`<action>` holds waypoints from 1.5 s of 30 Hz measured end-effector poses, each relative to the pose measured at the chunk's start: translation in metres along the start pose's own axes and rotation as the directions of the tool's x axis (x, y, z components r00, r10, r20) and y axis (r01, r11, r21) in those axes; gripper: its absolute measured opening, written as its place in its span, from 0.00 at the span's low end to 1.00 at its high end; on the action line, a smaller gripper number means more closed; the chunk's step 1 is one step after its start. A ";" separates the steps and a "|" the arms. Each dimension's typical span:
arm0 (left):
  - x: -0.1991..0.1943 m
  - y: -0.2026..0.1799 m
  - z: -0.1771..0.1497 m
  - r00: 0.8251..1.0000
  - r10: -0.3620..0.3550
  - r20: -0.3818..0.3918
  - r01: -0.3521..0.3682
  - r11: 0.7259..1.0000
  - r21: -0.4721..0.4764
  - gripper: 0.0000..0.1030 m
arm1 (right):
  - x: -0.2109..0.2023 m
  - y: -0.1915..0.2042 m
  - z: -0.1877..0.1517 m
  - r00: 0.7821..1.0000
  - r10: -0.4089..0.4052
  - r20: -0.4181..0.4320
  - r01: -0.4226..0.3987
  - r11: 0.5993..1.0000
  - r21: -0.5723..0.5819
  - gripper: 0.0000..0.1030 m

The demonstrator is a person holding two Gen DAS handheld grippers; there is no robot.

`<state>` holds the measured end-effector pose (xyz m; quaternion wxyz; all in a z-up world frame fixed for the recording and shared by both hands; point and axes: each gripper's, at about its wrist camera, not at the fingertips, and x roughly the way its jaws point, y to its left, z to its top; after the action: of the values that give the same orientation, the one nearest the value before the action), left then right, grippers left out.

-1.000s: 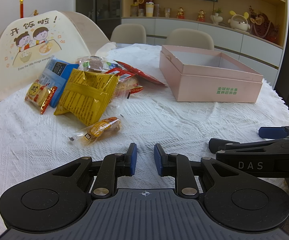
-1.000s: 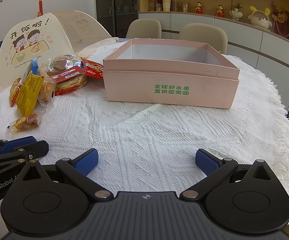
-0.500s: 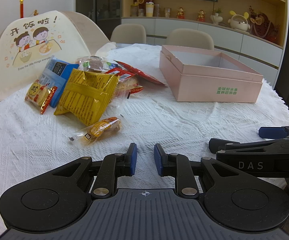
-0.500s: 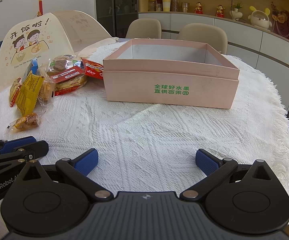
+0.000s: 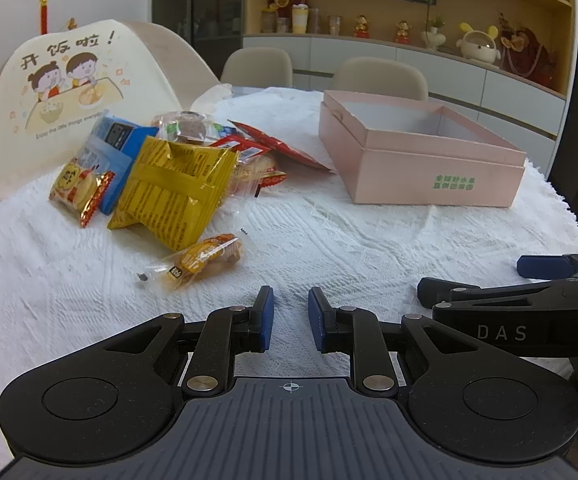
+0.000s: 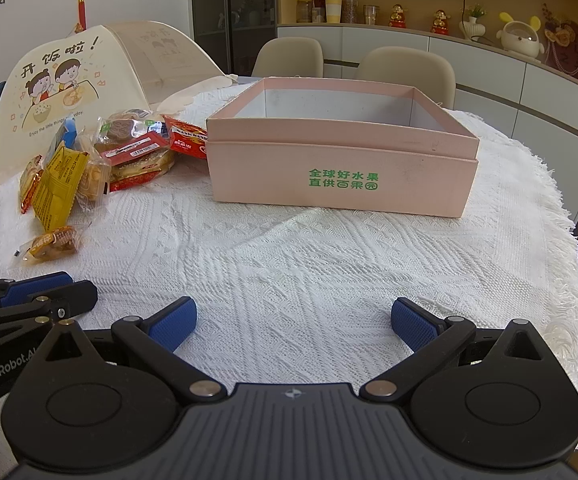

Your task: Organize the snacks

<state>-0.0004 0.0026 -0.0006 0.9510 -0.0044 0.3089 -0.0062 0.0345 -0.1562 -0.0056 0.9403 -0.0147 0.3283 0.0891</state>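
Compared with the frames from one second and half a second ago, nothing has changed: both grippers, the snack pile and the box occupy the same positions in both views.

The left gripper (image 5: 290,320) hangs low over the white tablecloth (image 5: 369,240). Its blue-padded fingers (image 5: 266,318) stand narrow, at their closest setting, with only a slim gap of cloth visible between them and nothing held. The right gripper (image 6: 293,320) has its fingers (image 6: 173,326) spread wide, also empty, above bare cloth.

The snacks lie in a loose pile on the left part of the table (image 6: 329,280). The yellow packet (image 5: 173,192) sits at the front of the pile, with a small clear-wrapped pastry (image 5: 201,262) lying apart, nearest the left gripper. The open pink box (image 6: 341,160) stands to the right of the pile, empty as far as its interior is visible.

View differences:
- The left wrist view shows the blue packet (image 5: 117,152) and the small yellow-and-red packet (image 5: 79,188) face-on; the right wrist view shows them edge-on and partly hidden.
- The right wrist view shows the box's green lettering squarely and more of its inner floor.
- Each view shows the other gripper at its side edge.
- A folded food cover (image 5: 73,92) with a cartoon print stands behind the pile.
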 end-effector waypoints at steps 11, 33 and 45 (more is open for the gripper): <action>-0.009 0.017 0.020 0.987 -0.090 -0.136 0.084 0.995 -0.044 0.24 | 0.003 0.003 0.017 0.988 0.030 -0.153 -0.034 0.999 -0.025 1.00; -0.007 0.150 0.093 0.959 -0.157 -0.237 0.076 0.944 -0.321 0.23 | 0.090 0.043 0.149 0.944 0.149 -0.294 -0.126 0.987 0.095 0.90; 0.024 0.214 0.093 0.947 -0.148 -0.286 -0.025 0.851 -0.525 0.22 | 0.074 0.163 0.132 0.860 0.301 -0.412 -0.369 0.925 -0.093 0.81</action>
<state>0.0751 0.2170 0.0579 0.8514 -0.2710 0.4466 0.0464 0.1434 0.0273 0.0573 0.8211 -0.0542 0.4976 0.2743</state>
